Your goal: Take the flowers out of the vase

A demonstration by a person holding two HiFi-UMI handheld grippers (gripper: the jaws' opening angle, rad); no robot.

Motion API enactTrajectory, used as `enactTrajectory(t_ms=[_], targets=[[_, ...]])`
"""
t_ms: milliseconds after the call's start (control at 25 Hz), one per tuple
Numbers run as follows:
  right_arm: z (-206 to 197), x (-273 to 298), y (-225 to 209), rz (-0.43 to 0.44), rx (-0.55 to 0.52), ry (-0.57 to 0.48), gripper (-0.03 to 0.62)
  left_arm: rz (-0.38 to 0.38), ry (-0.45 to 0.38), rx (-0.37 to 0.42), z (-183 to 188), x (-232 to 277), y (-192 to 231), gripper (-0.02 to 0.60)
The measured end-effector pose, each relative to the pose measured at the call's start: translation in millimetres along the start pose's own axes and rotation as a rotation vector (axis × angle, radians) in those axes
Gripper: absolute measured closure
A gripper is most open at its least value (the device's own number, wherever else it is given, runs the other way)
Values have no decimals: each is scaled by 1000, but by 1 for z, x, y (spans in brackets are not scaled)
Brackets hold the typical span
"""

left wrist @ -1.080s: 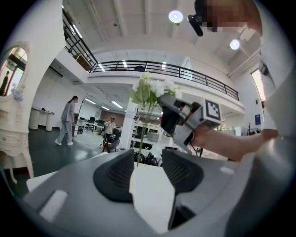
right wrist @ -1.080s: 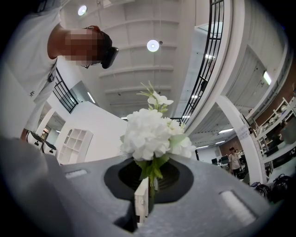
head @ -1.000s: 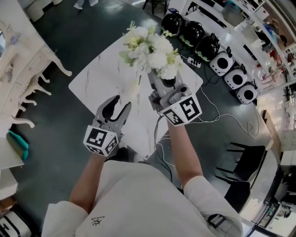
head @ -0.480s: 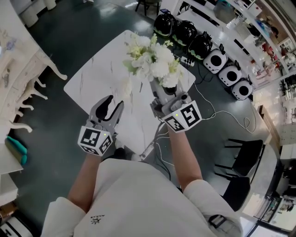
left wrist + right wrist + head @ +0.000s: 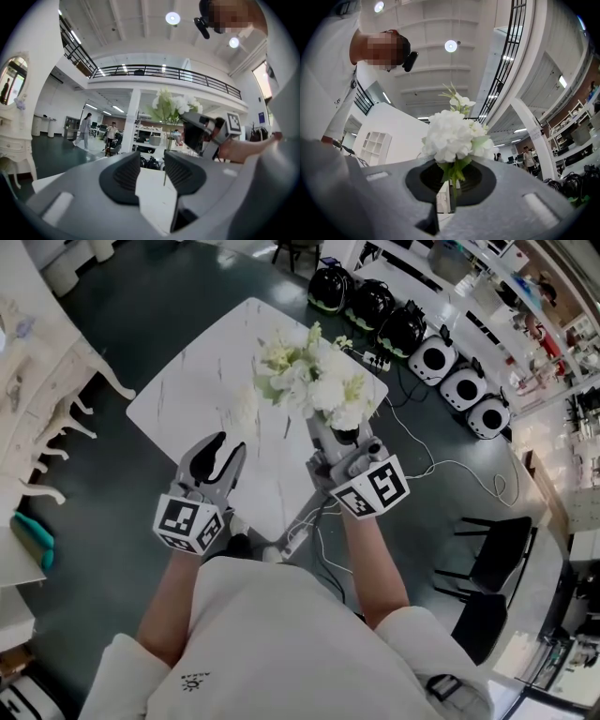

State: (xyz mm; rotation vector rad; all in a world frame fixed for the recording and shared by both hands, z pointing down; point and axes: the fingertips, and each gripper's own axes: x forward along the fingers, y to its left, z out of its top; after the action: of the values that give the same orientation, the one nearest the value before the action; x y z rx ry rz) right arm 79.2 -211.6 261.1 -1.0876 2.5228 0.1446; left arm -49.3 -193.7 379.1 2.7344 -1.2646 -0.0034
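Observation:
A bunch of white flowers (image 5: 314, 381) with green stems hangs above the right part of the white marble table (image 5: 192, 395). My right gripper (image 5: 325, 430) is shut on the stems, just below the blooms. In the right gripper view the blooms (image 5: 452, 133) rise straight over the closed jaws of the right gripper (image 5: 450, 190). A small pale thing on the table, which looks like the vase (image 5: 246, 411), stands left of the bunch. My left gripper (image 5: 228, 451) is open and empty near the table's front edge. The left gripper view shows its jaws apart, the left gripper (image 5: 151, 165) facing the flowers (image 5: 171, 105).
Black helmets (image 5: 367, 304) and white round devices (image 5: 461, 385) line the floor beyond the table. A power strip and cables (image 5: 292, 540) lie on the dark floor by my feet. A black chair (image 5: 487, 559) stands at the right and white carved furniture (image 5: 42, 399) at the left.
My right gripper has carried the bunch to the right and nearer to me, away from the pale vase. The left gripper has shifted a little and stays open.

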Motion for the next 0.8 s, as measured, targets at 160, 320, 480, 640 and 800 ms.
enactTrajectory(t_ms=[160,320,480,640,800], targets=[[4,-18,4,3,15,4,566,14,6,-1,-2,-9,-14,426],[8,-50,11,19,25,12,565,41,17,7,-13,-27,-40,426],[5,-62,16,33,33,35,566,68,28,6,-18,-43,-47,426],[8,-68,21,35,41,36,565,89,25,5,-16,-55,-47,426],[8,-70,33,45,44,40,566,105,14,2,-14,-67,-44,426]])
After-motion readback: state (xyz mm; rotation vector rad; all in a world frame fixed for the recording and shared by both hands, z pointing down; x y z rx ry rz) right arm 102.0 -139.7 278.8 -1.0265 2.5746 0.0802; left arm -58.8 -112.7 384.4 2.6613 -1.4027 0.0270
